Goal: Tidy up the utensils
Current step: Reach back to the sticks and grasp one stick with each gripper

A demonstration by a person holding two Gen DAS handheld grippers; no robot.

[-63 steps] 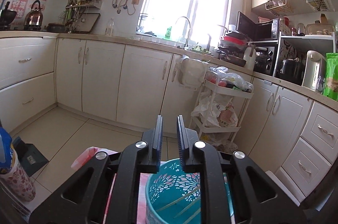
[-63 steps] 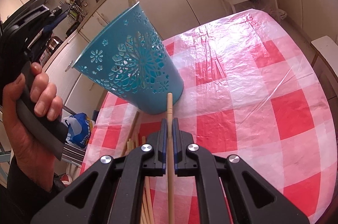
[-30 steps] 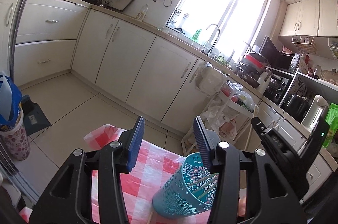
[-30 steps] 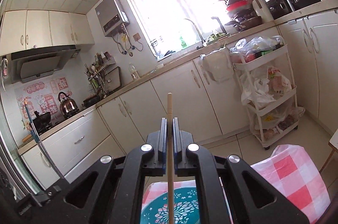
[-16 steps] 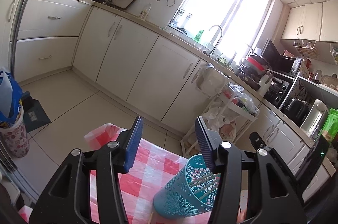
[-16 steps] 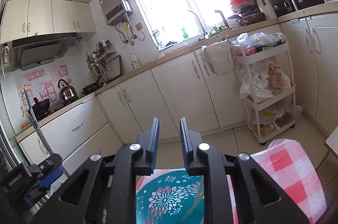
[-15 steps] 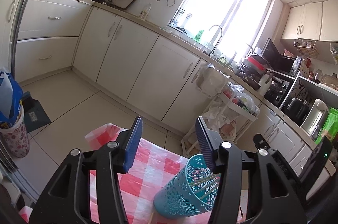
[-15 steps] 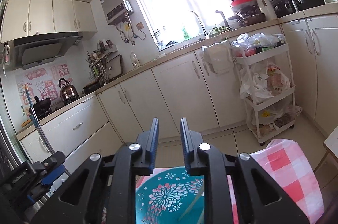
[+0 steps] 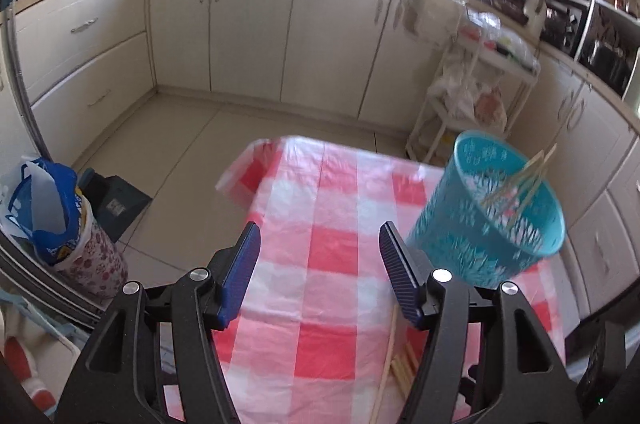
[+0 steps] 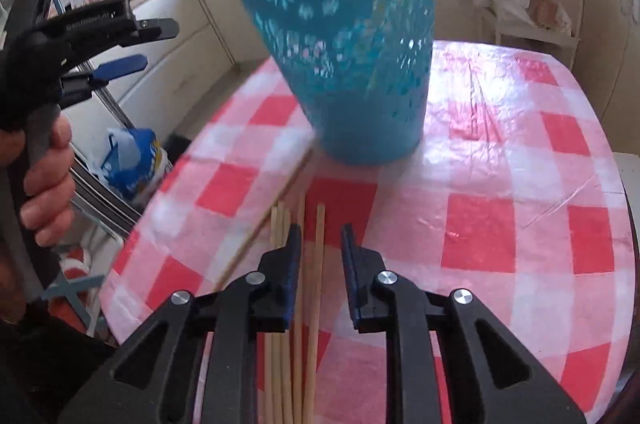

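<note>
Ahead, teal basket (image 10: 356, 63) beyond loose chopsticks (image 10: 298, 324); right claw (image 10: 320, 244) agape.

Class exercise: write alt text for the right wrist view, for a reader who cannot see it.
The open right gripper hovers over loose wooden chopsticks on a red-and-white checked tablecloth. Behind them stands a teal cut-out holder; a hand holds the left gripper at far left.
</note>
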